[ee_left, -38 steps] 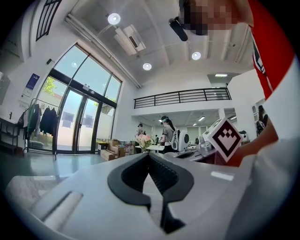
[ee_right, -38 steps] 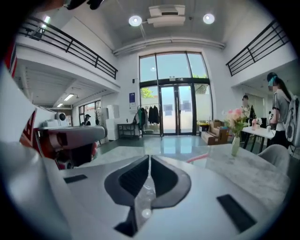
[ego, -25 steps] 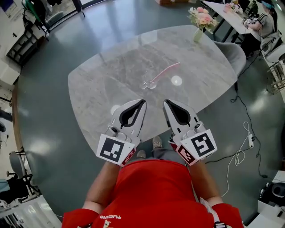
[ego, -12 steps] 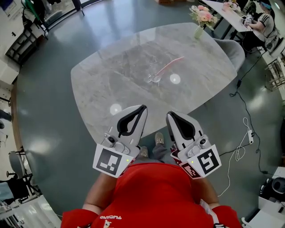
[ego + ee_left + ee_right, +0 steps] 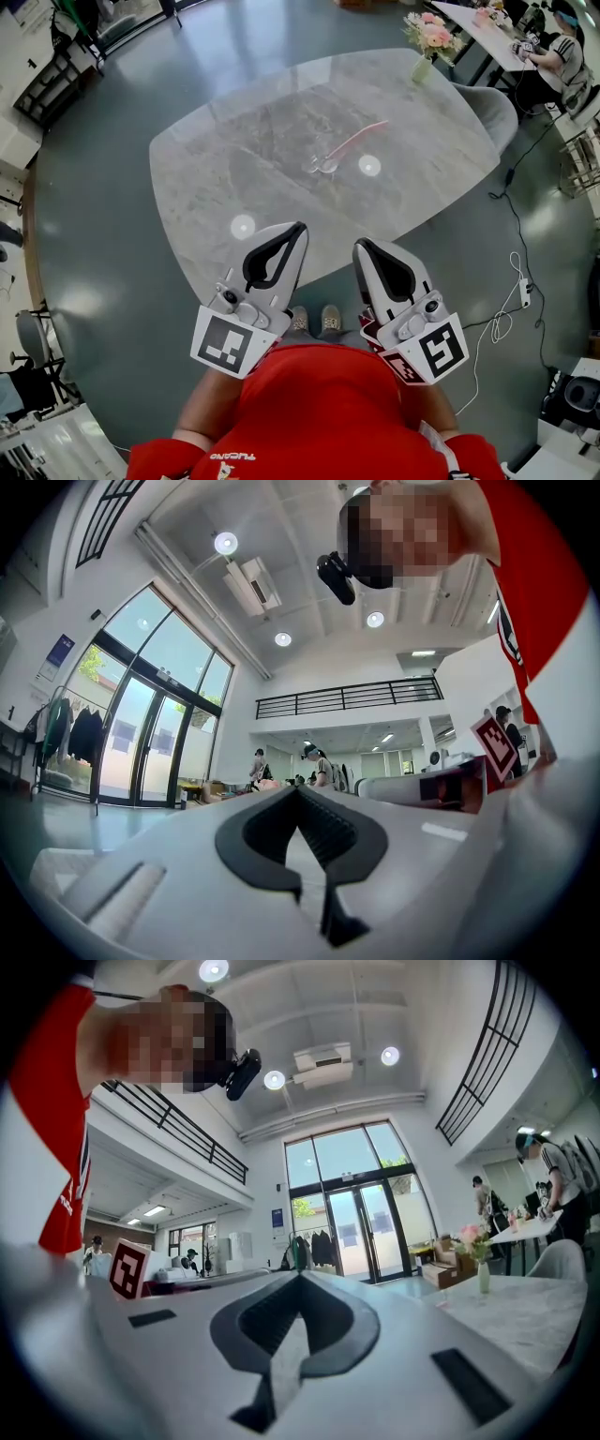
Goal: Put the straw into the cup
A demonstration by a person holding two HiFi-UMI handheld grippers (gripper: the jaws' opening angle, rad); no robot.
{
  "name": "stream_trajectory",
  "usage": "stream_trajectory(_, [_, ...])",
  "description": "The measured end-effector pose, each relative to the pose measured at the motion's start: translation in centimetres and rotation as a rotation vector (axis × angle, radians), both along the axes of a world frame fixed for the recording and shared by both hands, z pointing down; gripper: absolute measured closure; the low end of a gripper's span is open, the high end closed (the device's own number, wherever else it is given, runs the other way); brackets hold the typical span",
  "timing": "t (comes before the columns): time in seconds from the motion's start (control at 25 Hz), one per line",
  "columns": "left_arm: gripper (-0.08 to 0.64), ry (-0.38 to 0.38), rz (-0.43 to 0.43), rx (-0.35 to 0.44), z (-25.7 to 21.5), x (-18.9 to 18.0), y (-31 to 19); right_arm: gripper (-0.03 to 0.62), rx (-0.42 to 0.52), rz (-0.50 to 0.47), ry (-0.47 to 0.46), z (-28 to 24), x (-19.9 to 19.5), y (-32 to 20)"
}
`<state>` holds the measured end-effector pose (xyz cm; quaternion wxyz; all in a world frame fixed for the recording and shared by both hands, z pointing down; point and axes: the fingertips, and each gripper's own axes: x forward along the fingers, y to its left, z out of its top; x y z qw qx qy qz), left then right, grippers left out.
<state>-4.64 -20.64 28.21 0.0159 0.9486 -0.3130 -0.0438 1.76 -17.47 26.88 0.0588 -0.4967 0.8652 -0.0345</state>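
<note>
Head view: pink straw [image 5: 358, 139], clear cup [image 5: 319, 166], marble table [image 5: 234, 141].

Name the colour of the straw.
Pink; the straw shows best in the head view.

The table [image 5: 234, 159] has a grey, veined, stone-look top, polished and mirroring lights. The cup [image 5: 317, 167] is clear, glossy glass. The straw [image 5: 361, 138] is pink, smooth, apparently plastic. The left gripper [image 5: 298, 226] and right gripper [image 5: 360, 246] have matt white plastic shells with black ribbed pads [image 5: 328, 827]. The floor [image 5: 103, 187] is smooth, with a sheen.
</note>
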Motion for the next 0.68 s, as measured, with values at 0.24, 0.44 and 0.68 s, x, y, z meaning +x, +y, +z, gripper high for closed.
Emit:
stream_trajectory(0.24, [0.554, -0.011, -0.001, 0.008, 0.2, 1.6, 0.8, 0.591, 0.024, -0.003, -0.008, -0.6, 1.8, 1.1])
stream_trajectory(0.44, [0.554, 0.003, -0.007, 0.065, -0.6, 2.8, 1.1, 0.591, 0.032, -0.004, -0.014, -0.8, 3.2, 1.6])
stream_trajectory(0.68, [0.554, -0.023, -0.003, 0.026, 0.0, 3.8, 1.3, 0.591, 0.030, -0.006, -0.019, -0.7, 4.3, 1.6])
